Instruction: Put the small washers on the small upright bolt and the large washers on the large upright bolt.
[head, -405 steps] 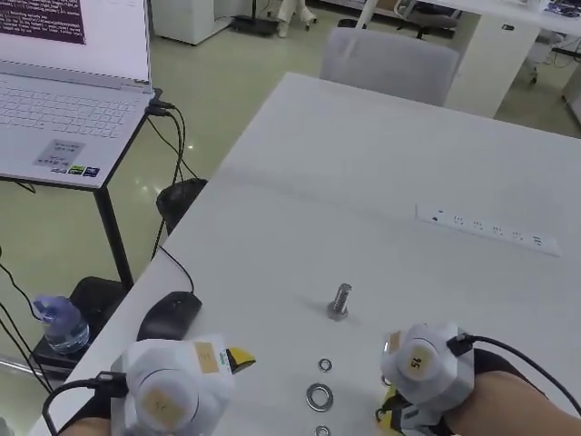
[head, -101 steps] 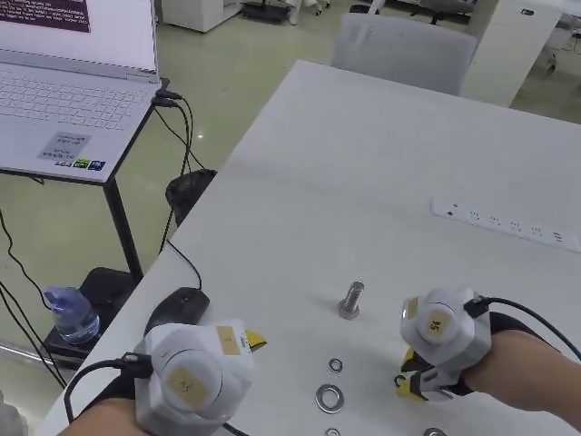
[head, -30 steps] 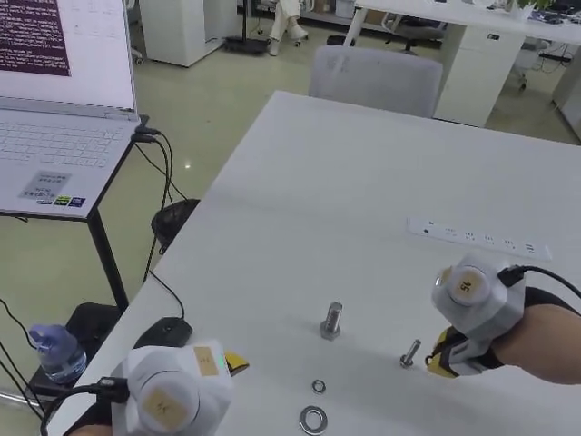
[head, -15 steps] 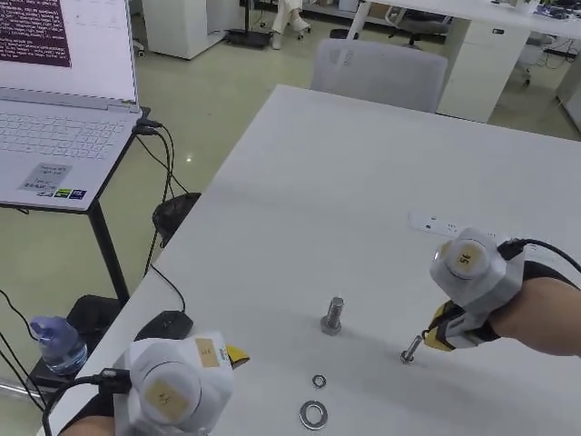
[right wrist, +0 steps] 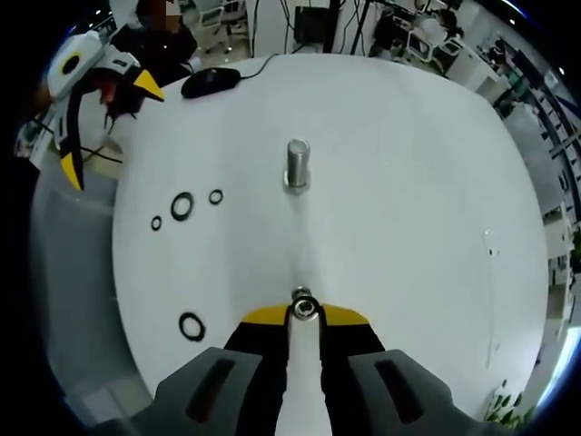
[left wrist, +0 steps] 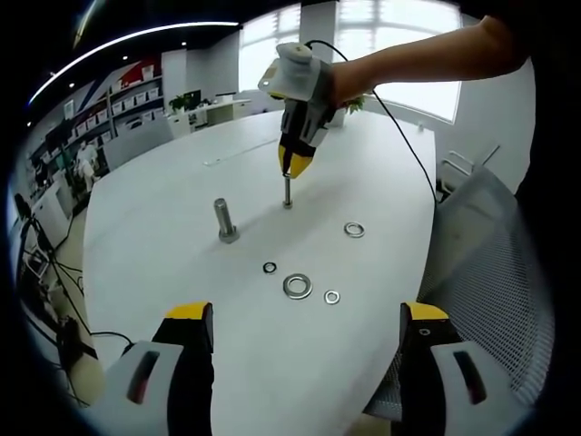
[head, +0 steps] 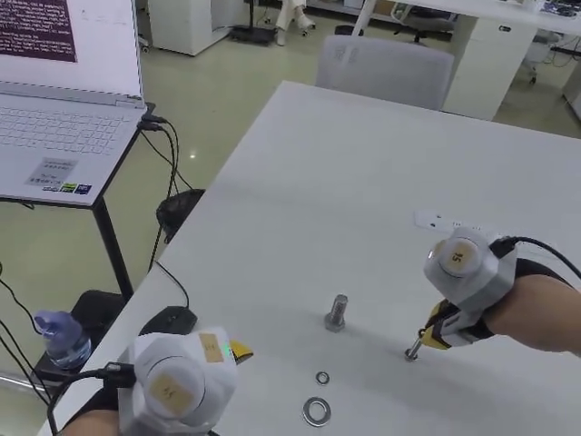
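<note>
The large bolt (head: pixel 337 312) (left wrist: pixel 224 221) (right wrist: pixel 296 165) stands upright on the white table (head: pixel 363 182). My right gripper (head: pixel 434 334) (right wrist: pixel 304 316) (left wrist: pixel 295 163) is shut on the small bolt (head: pixel 414 348) (left wrist: pixel 287 191) (right wrist: pixel 304 307), whose lower end rests on the table to the right of the large bolt. A small washer (head: pixel 322 377) (left wrist: pixel 270 267) and a large washer (head: pixel 317 411) (left wrist: pixel 297 286) (right wrist: pixel 182 205) lie in front of the large bolt. Another large washer (left wrist: pixel 354 230) (right wrist: pixel 192 326) and small washer (left wrist: pixel 332 297) lie nearby. My left gripper (left wrist: pixel 304 313) (head: pixel 238 354) is open at the near table edge.
A power strip (head: pixel 454 224) lies behind the right gripper. A black mouse (head: pixel 168 320) with its cable sits at the table's left edge. A laptop (head: pixel 64 136) is on a stand to the left, a grey chair (head: pixel 386 68) at the far end, a bottle (head: pixel 62 336) on the floor.
The right gripper has moved from the near edge by the washers out to the right of the large bolt, with the small bolt now held steeper, end on the table. The left gripper stays put.
</note>
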{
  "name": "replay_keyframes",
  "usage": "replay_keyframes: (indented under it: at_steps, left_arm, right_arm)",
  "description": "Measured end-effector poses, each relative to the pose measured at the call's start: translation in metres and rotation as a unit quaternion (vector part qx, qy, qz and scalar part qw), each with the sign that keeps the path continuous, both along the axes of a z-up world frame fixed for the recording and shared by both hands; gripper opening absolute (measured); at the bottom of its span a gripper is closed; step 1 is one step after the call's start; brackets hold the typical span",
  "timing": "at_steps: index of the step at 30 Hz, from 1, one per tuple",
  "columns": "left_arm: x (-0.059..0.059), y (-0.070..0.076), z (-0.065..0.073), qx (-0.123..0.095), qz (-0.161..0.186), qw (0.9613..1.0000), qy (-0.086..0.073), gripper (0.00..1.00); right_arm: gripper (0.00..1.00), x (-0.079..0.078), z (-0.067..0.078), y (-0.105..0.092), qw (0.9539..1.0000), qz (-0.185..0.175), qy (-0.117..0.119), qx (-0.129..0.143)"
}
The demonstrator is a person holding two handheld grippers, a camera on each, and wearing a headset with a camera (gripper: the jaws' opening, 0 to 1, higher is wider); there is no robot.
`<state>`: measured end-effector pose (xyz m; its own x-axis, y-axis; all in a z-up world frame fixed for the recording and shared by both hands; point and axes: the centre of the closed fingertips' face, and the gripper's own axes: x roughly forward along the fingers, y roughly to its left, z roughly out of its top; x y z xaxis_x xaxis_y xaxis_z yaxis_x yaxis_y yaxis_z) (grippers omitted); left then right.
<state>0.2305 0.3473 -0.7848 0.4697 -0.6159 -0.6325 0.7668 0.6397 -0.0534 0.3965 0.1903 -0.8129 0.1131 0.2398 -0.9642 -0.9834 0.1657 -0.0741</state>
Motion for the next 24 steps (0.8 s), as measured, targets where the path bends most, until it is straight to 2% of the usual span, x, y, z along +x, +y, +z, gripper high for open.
replay_keyframes:
  at_steps: [11,24]
  left_arm:
    - [-0.002,0.004,-0.002,0.0,0.004,1.0,0.003,0.84]
    - [-0.005,0.004,-0.008,0.0,0.004,0.9999,0.01,0.83]
  right_arm:
    - [0.13,0.0,-0.009,0.001,1.0,0.003,0.004,-0.008]
    - [0.13,-0.001,-0.027,0.0,0.9997,0.009,0.013,-0.021]
